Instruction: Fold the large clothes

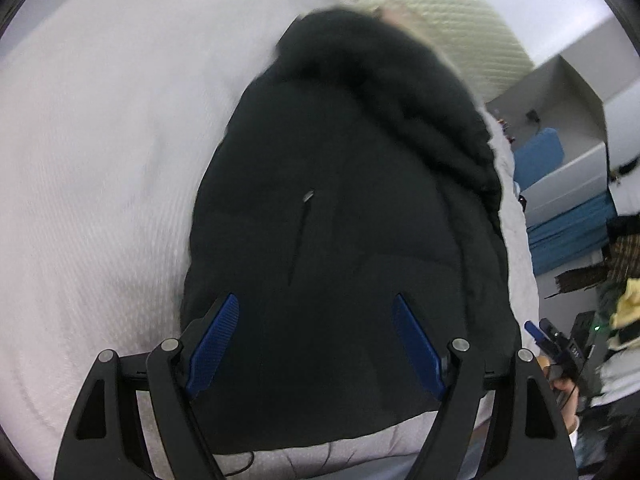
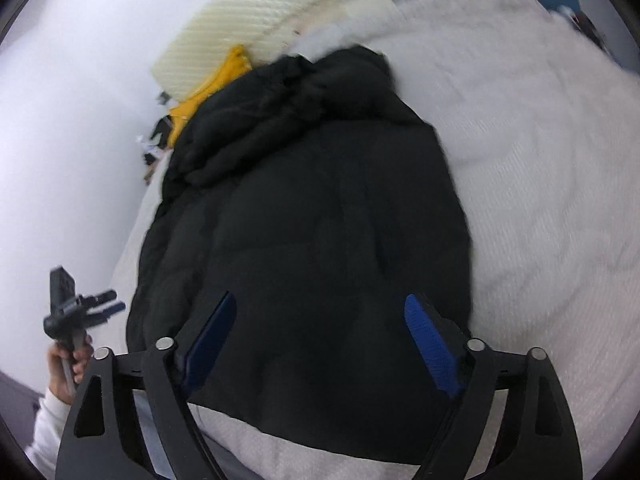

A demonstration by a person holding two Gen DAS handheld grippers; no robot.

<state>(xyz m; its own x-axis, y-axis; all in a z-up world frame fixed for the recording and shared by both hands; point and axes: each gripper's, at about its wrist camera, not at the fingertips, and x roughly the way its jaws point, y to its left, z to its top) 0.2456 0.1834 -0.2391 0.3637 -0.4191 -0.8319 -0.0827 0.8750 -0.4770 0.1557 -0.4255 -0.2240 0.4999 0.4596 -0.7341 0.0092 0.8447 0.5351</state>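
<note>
A black puffy jacket (image 1: 340, 220) lies folded into a compact bundle on a white textured bedspread (image 1: 100, 160), its hood or collar bunched at the far end and its smooth quilted body toward the near edge of the bed. A short zip line with a small metal pull (image 1: 308, 196) runs down the panel facing up in the left wrist view.

The left gripper (image 1: 316, 344) hangs over the near part of the jacket with its blue-padded fingers (image 1: 214, 346) spread wide, nothing between them. The right gripper (image 2: 320, 348) is likewise over the jacket's near part, its fingers (image 2: 430, 346) set well apart and holding nothing (whether any fingertip touches the fabric cannot be told from these angles).

Each camera catches the other tool off to the side: in the right wrist view the left one appears at the left edge, gripped by a hand (image 2: 70, 360) in a white sleeve, away from the bed's edge.

At the far end of the bed stands a cream ribbed headboard (image 2: 248, 20), with a yellow garment (image 2: 212, 88) beside the jacket's far left corner. In the left wrist view, blue cloth (image 1: 538, 156) and white shelving (image 1: 572, 184) sit at the right. Both pictures are somewhat blurred.
</note>
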